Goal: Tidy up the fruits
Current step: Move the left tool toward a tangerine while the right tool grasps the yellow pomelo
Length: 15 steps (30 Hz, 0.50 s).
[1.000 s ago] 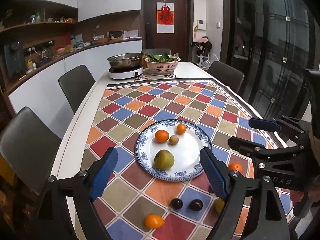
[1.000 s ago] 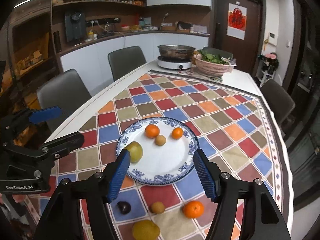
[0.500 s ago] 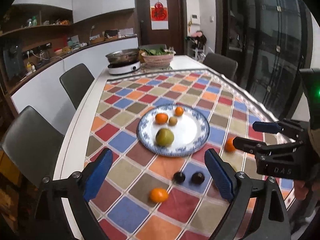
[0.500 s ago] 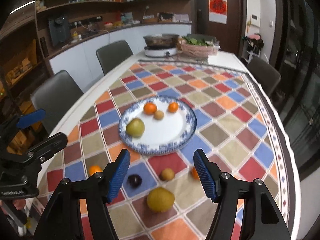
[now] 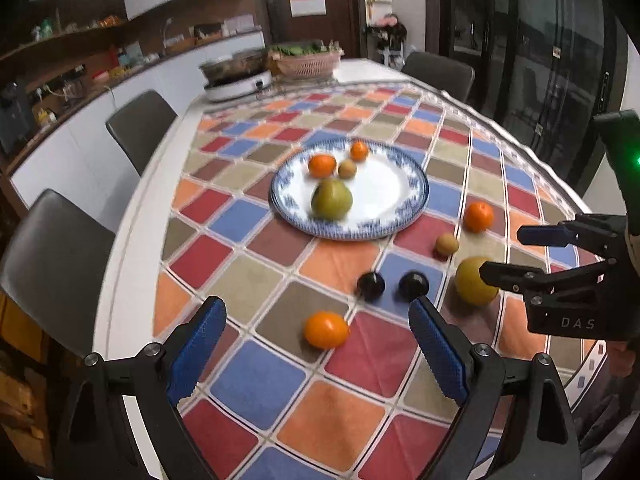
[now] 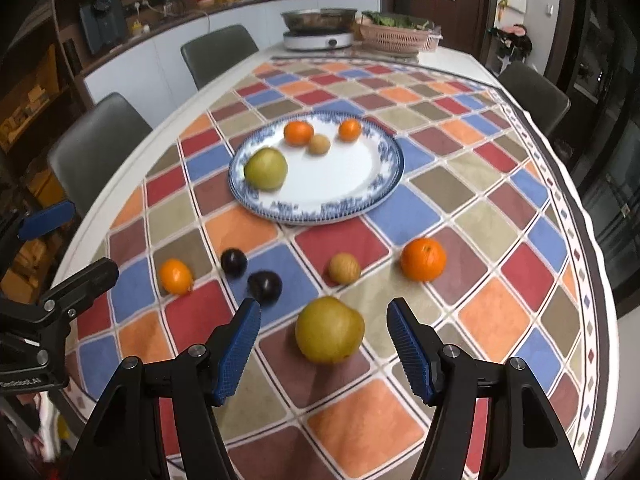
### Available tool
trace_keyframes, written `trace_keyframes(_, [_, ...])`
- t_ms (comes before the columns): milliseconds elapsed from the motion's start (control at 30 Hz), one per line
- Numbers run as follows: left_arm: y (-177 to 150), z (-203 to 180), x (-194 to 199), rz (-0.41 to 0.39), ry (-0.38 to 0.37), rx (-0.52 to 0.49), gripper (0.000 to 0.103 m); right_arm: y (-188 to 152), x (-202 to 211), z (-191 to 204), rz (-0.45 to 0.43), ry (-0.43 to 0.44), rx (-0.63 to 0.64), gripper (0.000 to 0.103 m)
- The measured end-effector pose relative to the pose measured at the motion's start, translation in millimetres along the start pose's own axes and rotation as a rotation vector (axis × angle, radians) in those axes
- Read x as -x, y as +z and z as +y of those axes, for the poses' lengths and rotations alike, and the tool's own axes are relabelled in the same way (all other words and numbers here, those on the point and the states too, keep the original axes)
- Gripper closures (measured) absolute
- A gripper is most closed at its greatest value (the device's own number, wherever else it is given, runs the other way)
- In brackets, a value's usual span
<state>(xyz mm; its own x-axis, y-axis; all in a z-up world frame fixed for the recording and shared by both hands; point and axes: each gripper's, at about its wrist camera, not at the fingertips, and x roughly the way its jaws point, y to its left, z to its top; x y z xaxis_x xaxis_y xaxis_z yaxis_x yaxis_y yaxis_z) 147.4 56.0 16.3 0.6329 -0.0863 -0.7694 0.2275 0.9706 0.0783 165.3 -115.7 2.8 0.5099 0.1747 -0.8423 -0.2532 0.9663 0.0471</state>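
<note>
Right gripper (image 6: 324, 340), jaws released, centred over yellow pear (image 6: 329, 329) (left gripper (image 5: 316, 354) likewise released): lower squarely, clasp gently, carry to plate (image 6: 384, 184).

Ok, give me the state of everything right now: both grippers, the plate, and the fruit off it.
Left gripper: jaws open, empty.
Right gripper: jaws open, empty, lined up on the loose pear.
Plate: holds four fruits.
Loose pear: on the cloth.
Two plums: on the cloth.
Big orange: on the cloth.
Small orange: on the cloth.
Small tan fruit: on the cloth.
</note>
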Motion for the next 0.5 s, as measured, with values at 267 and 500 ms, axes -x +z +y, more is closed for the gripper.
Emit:
trace_keyframes(267, [-15.6,-2.9,-29.9,0.091,-0.003,-0.009,0.009,-10.8,-25.1,-4.7,0.094,-0.009,-0.033,0.037])
trace_keyframes(500, [-15.5,1.4,-47.4,0.118,0.012,-0.016,0.009,-13.0,-39.4,-7.5,0.135,-0.013,-0.045,0.037])
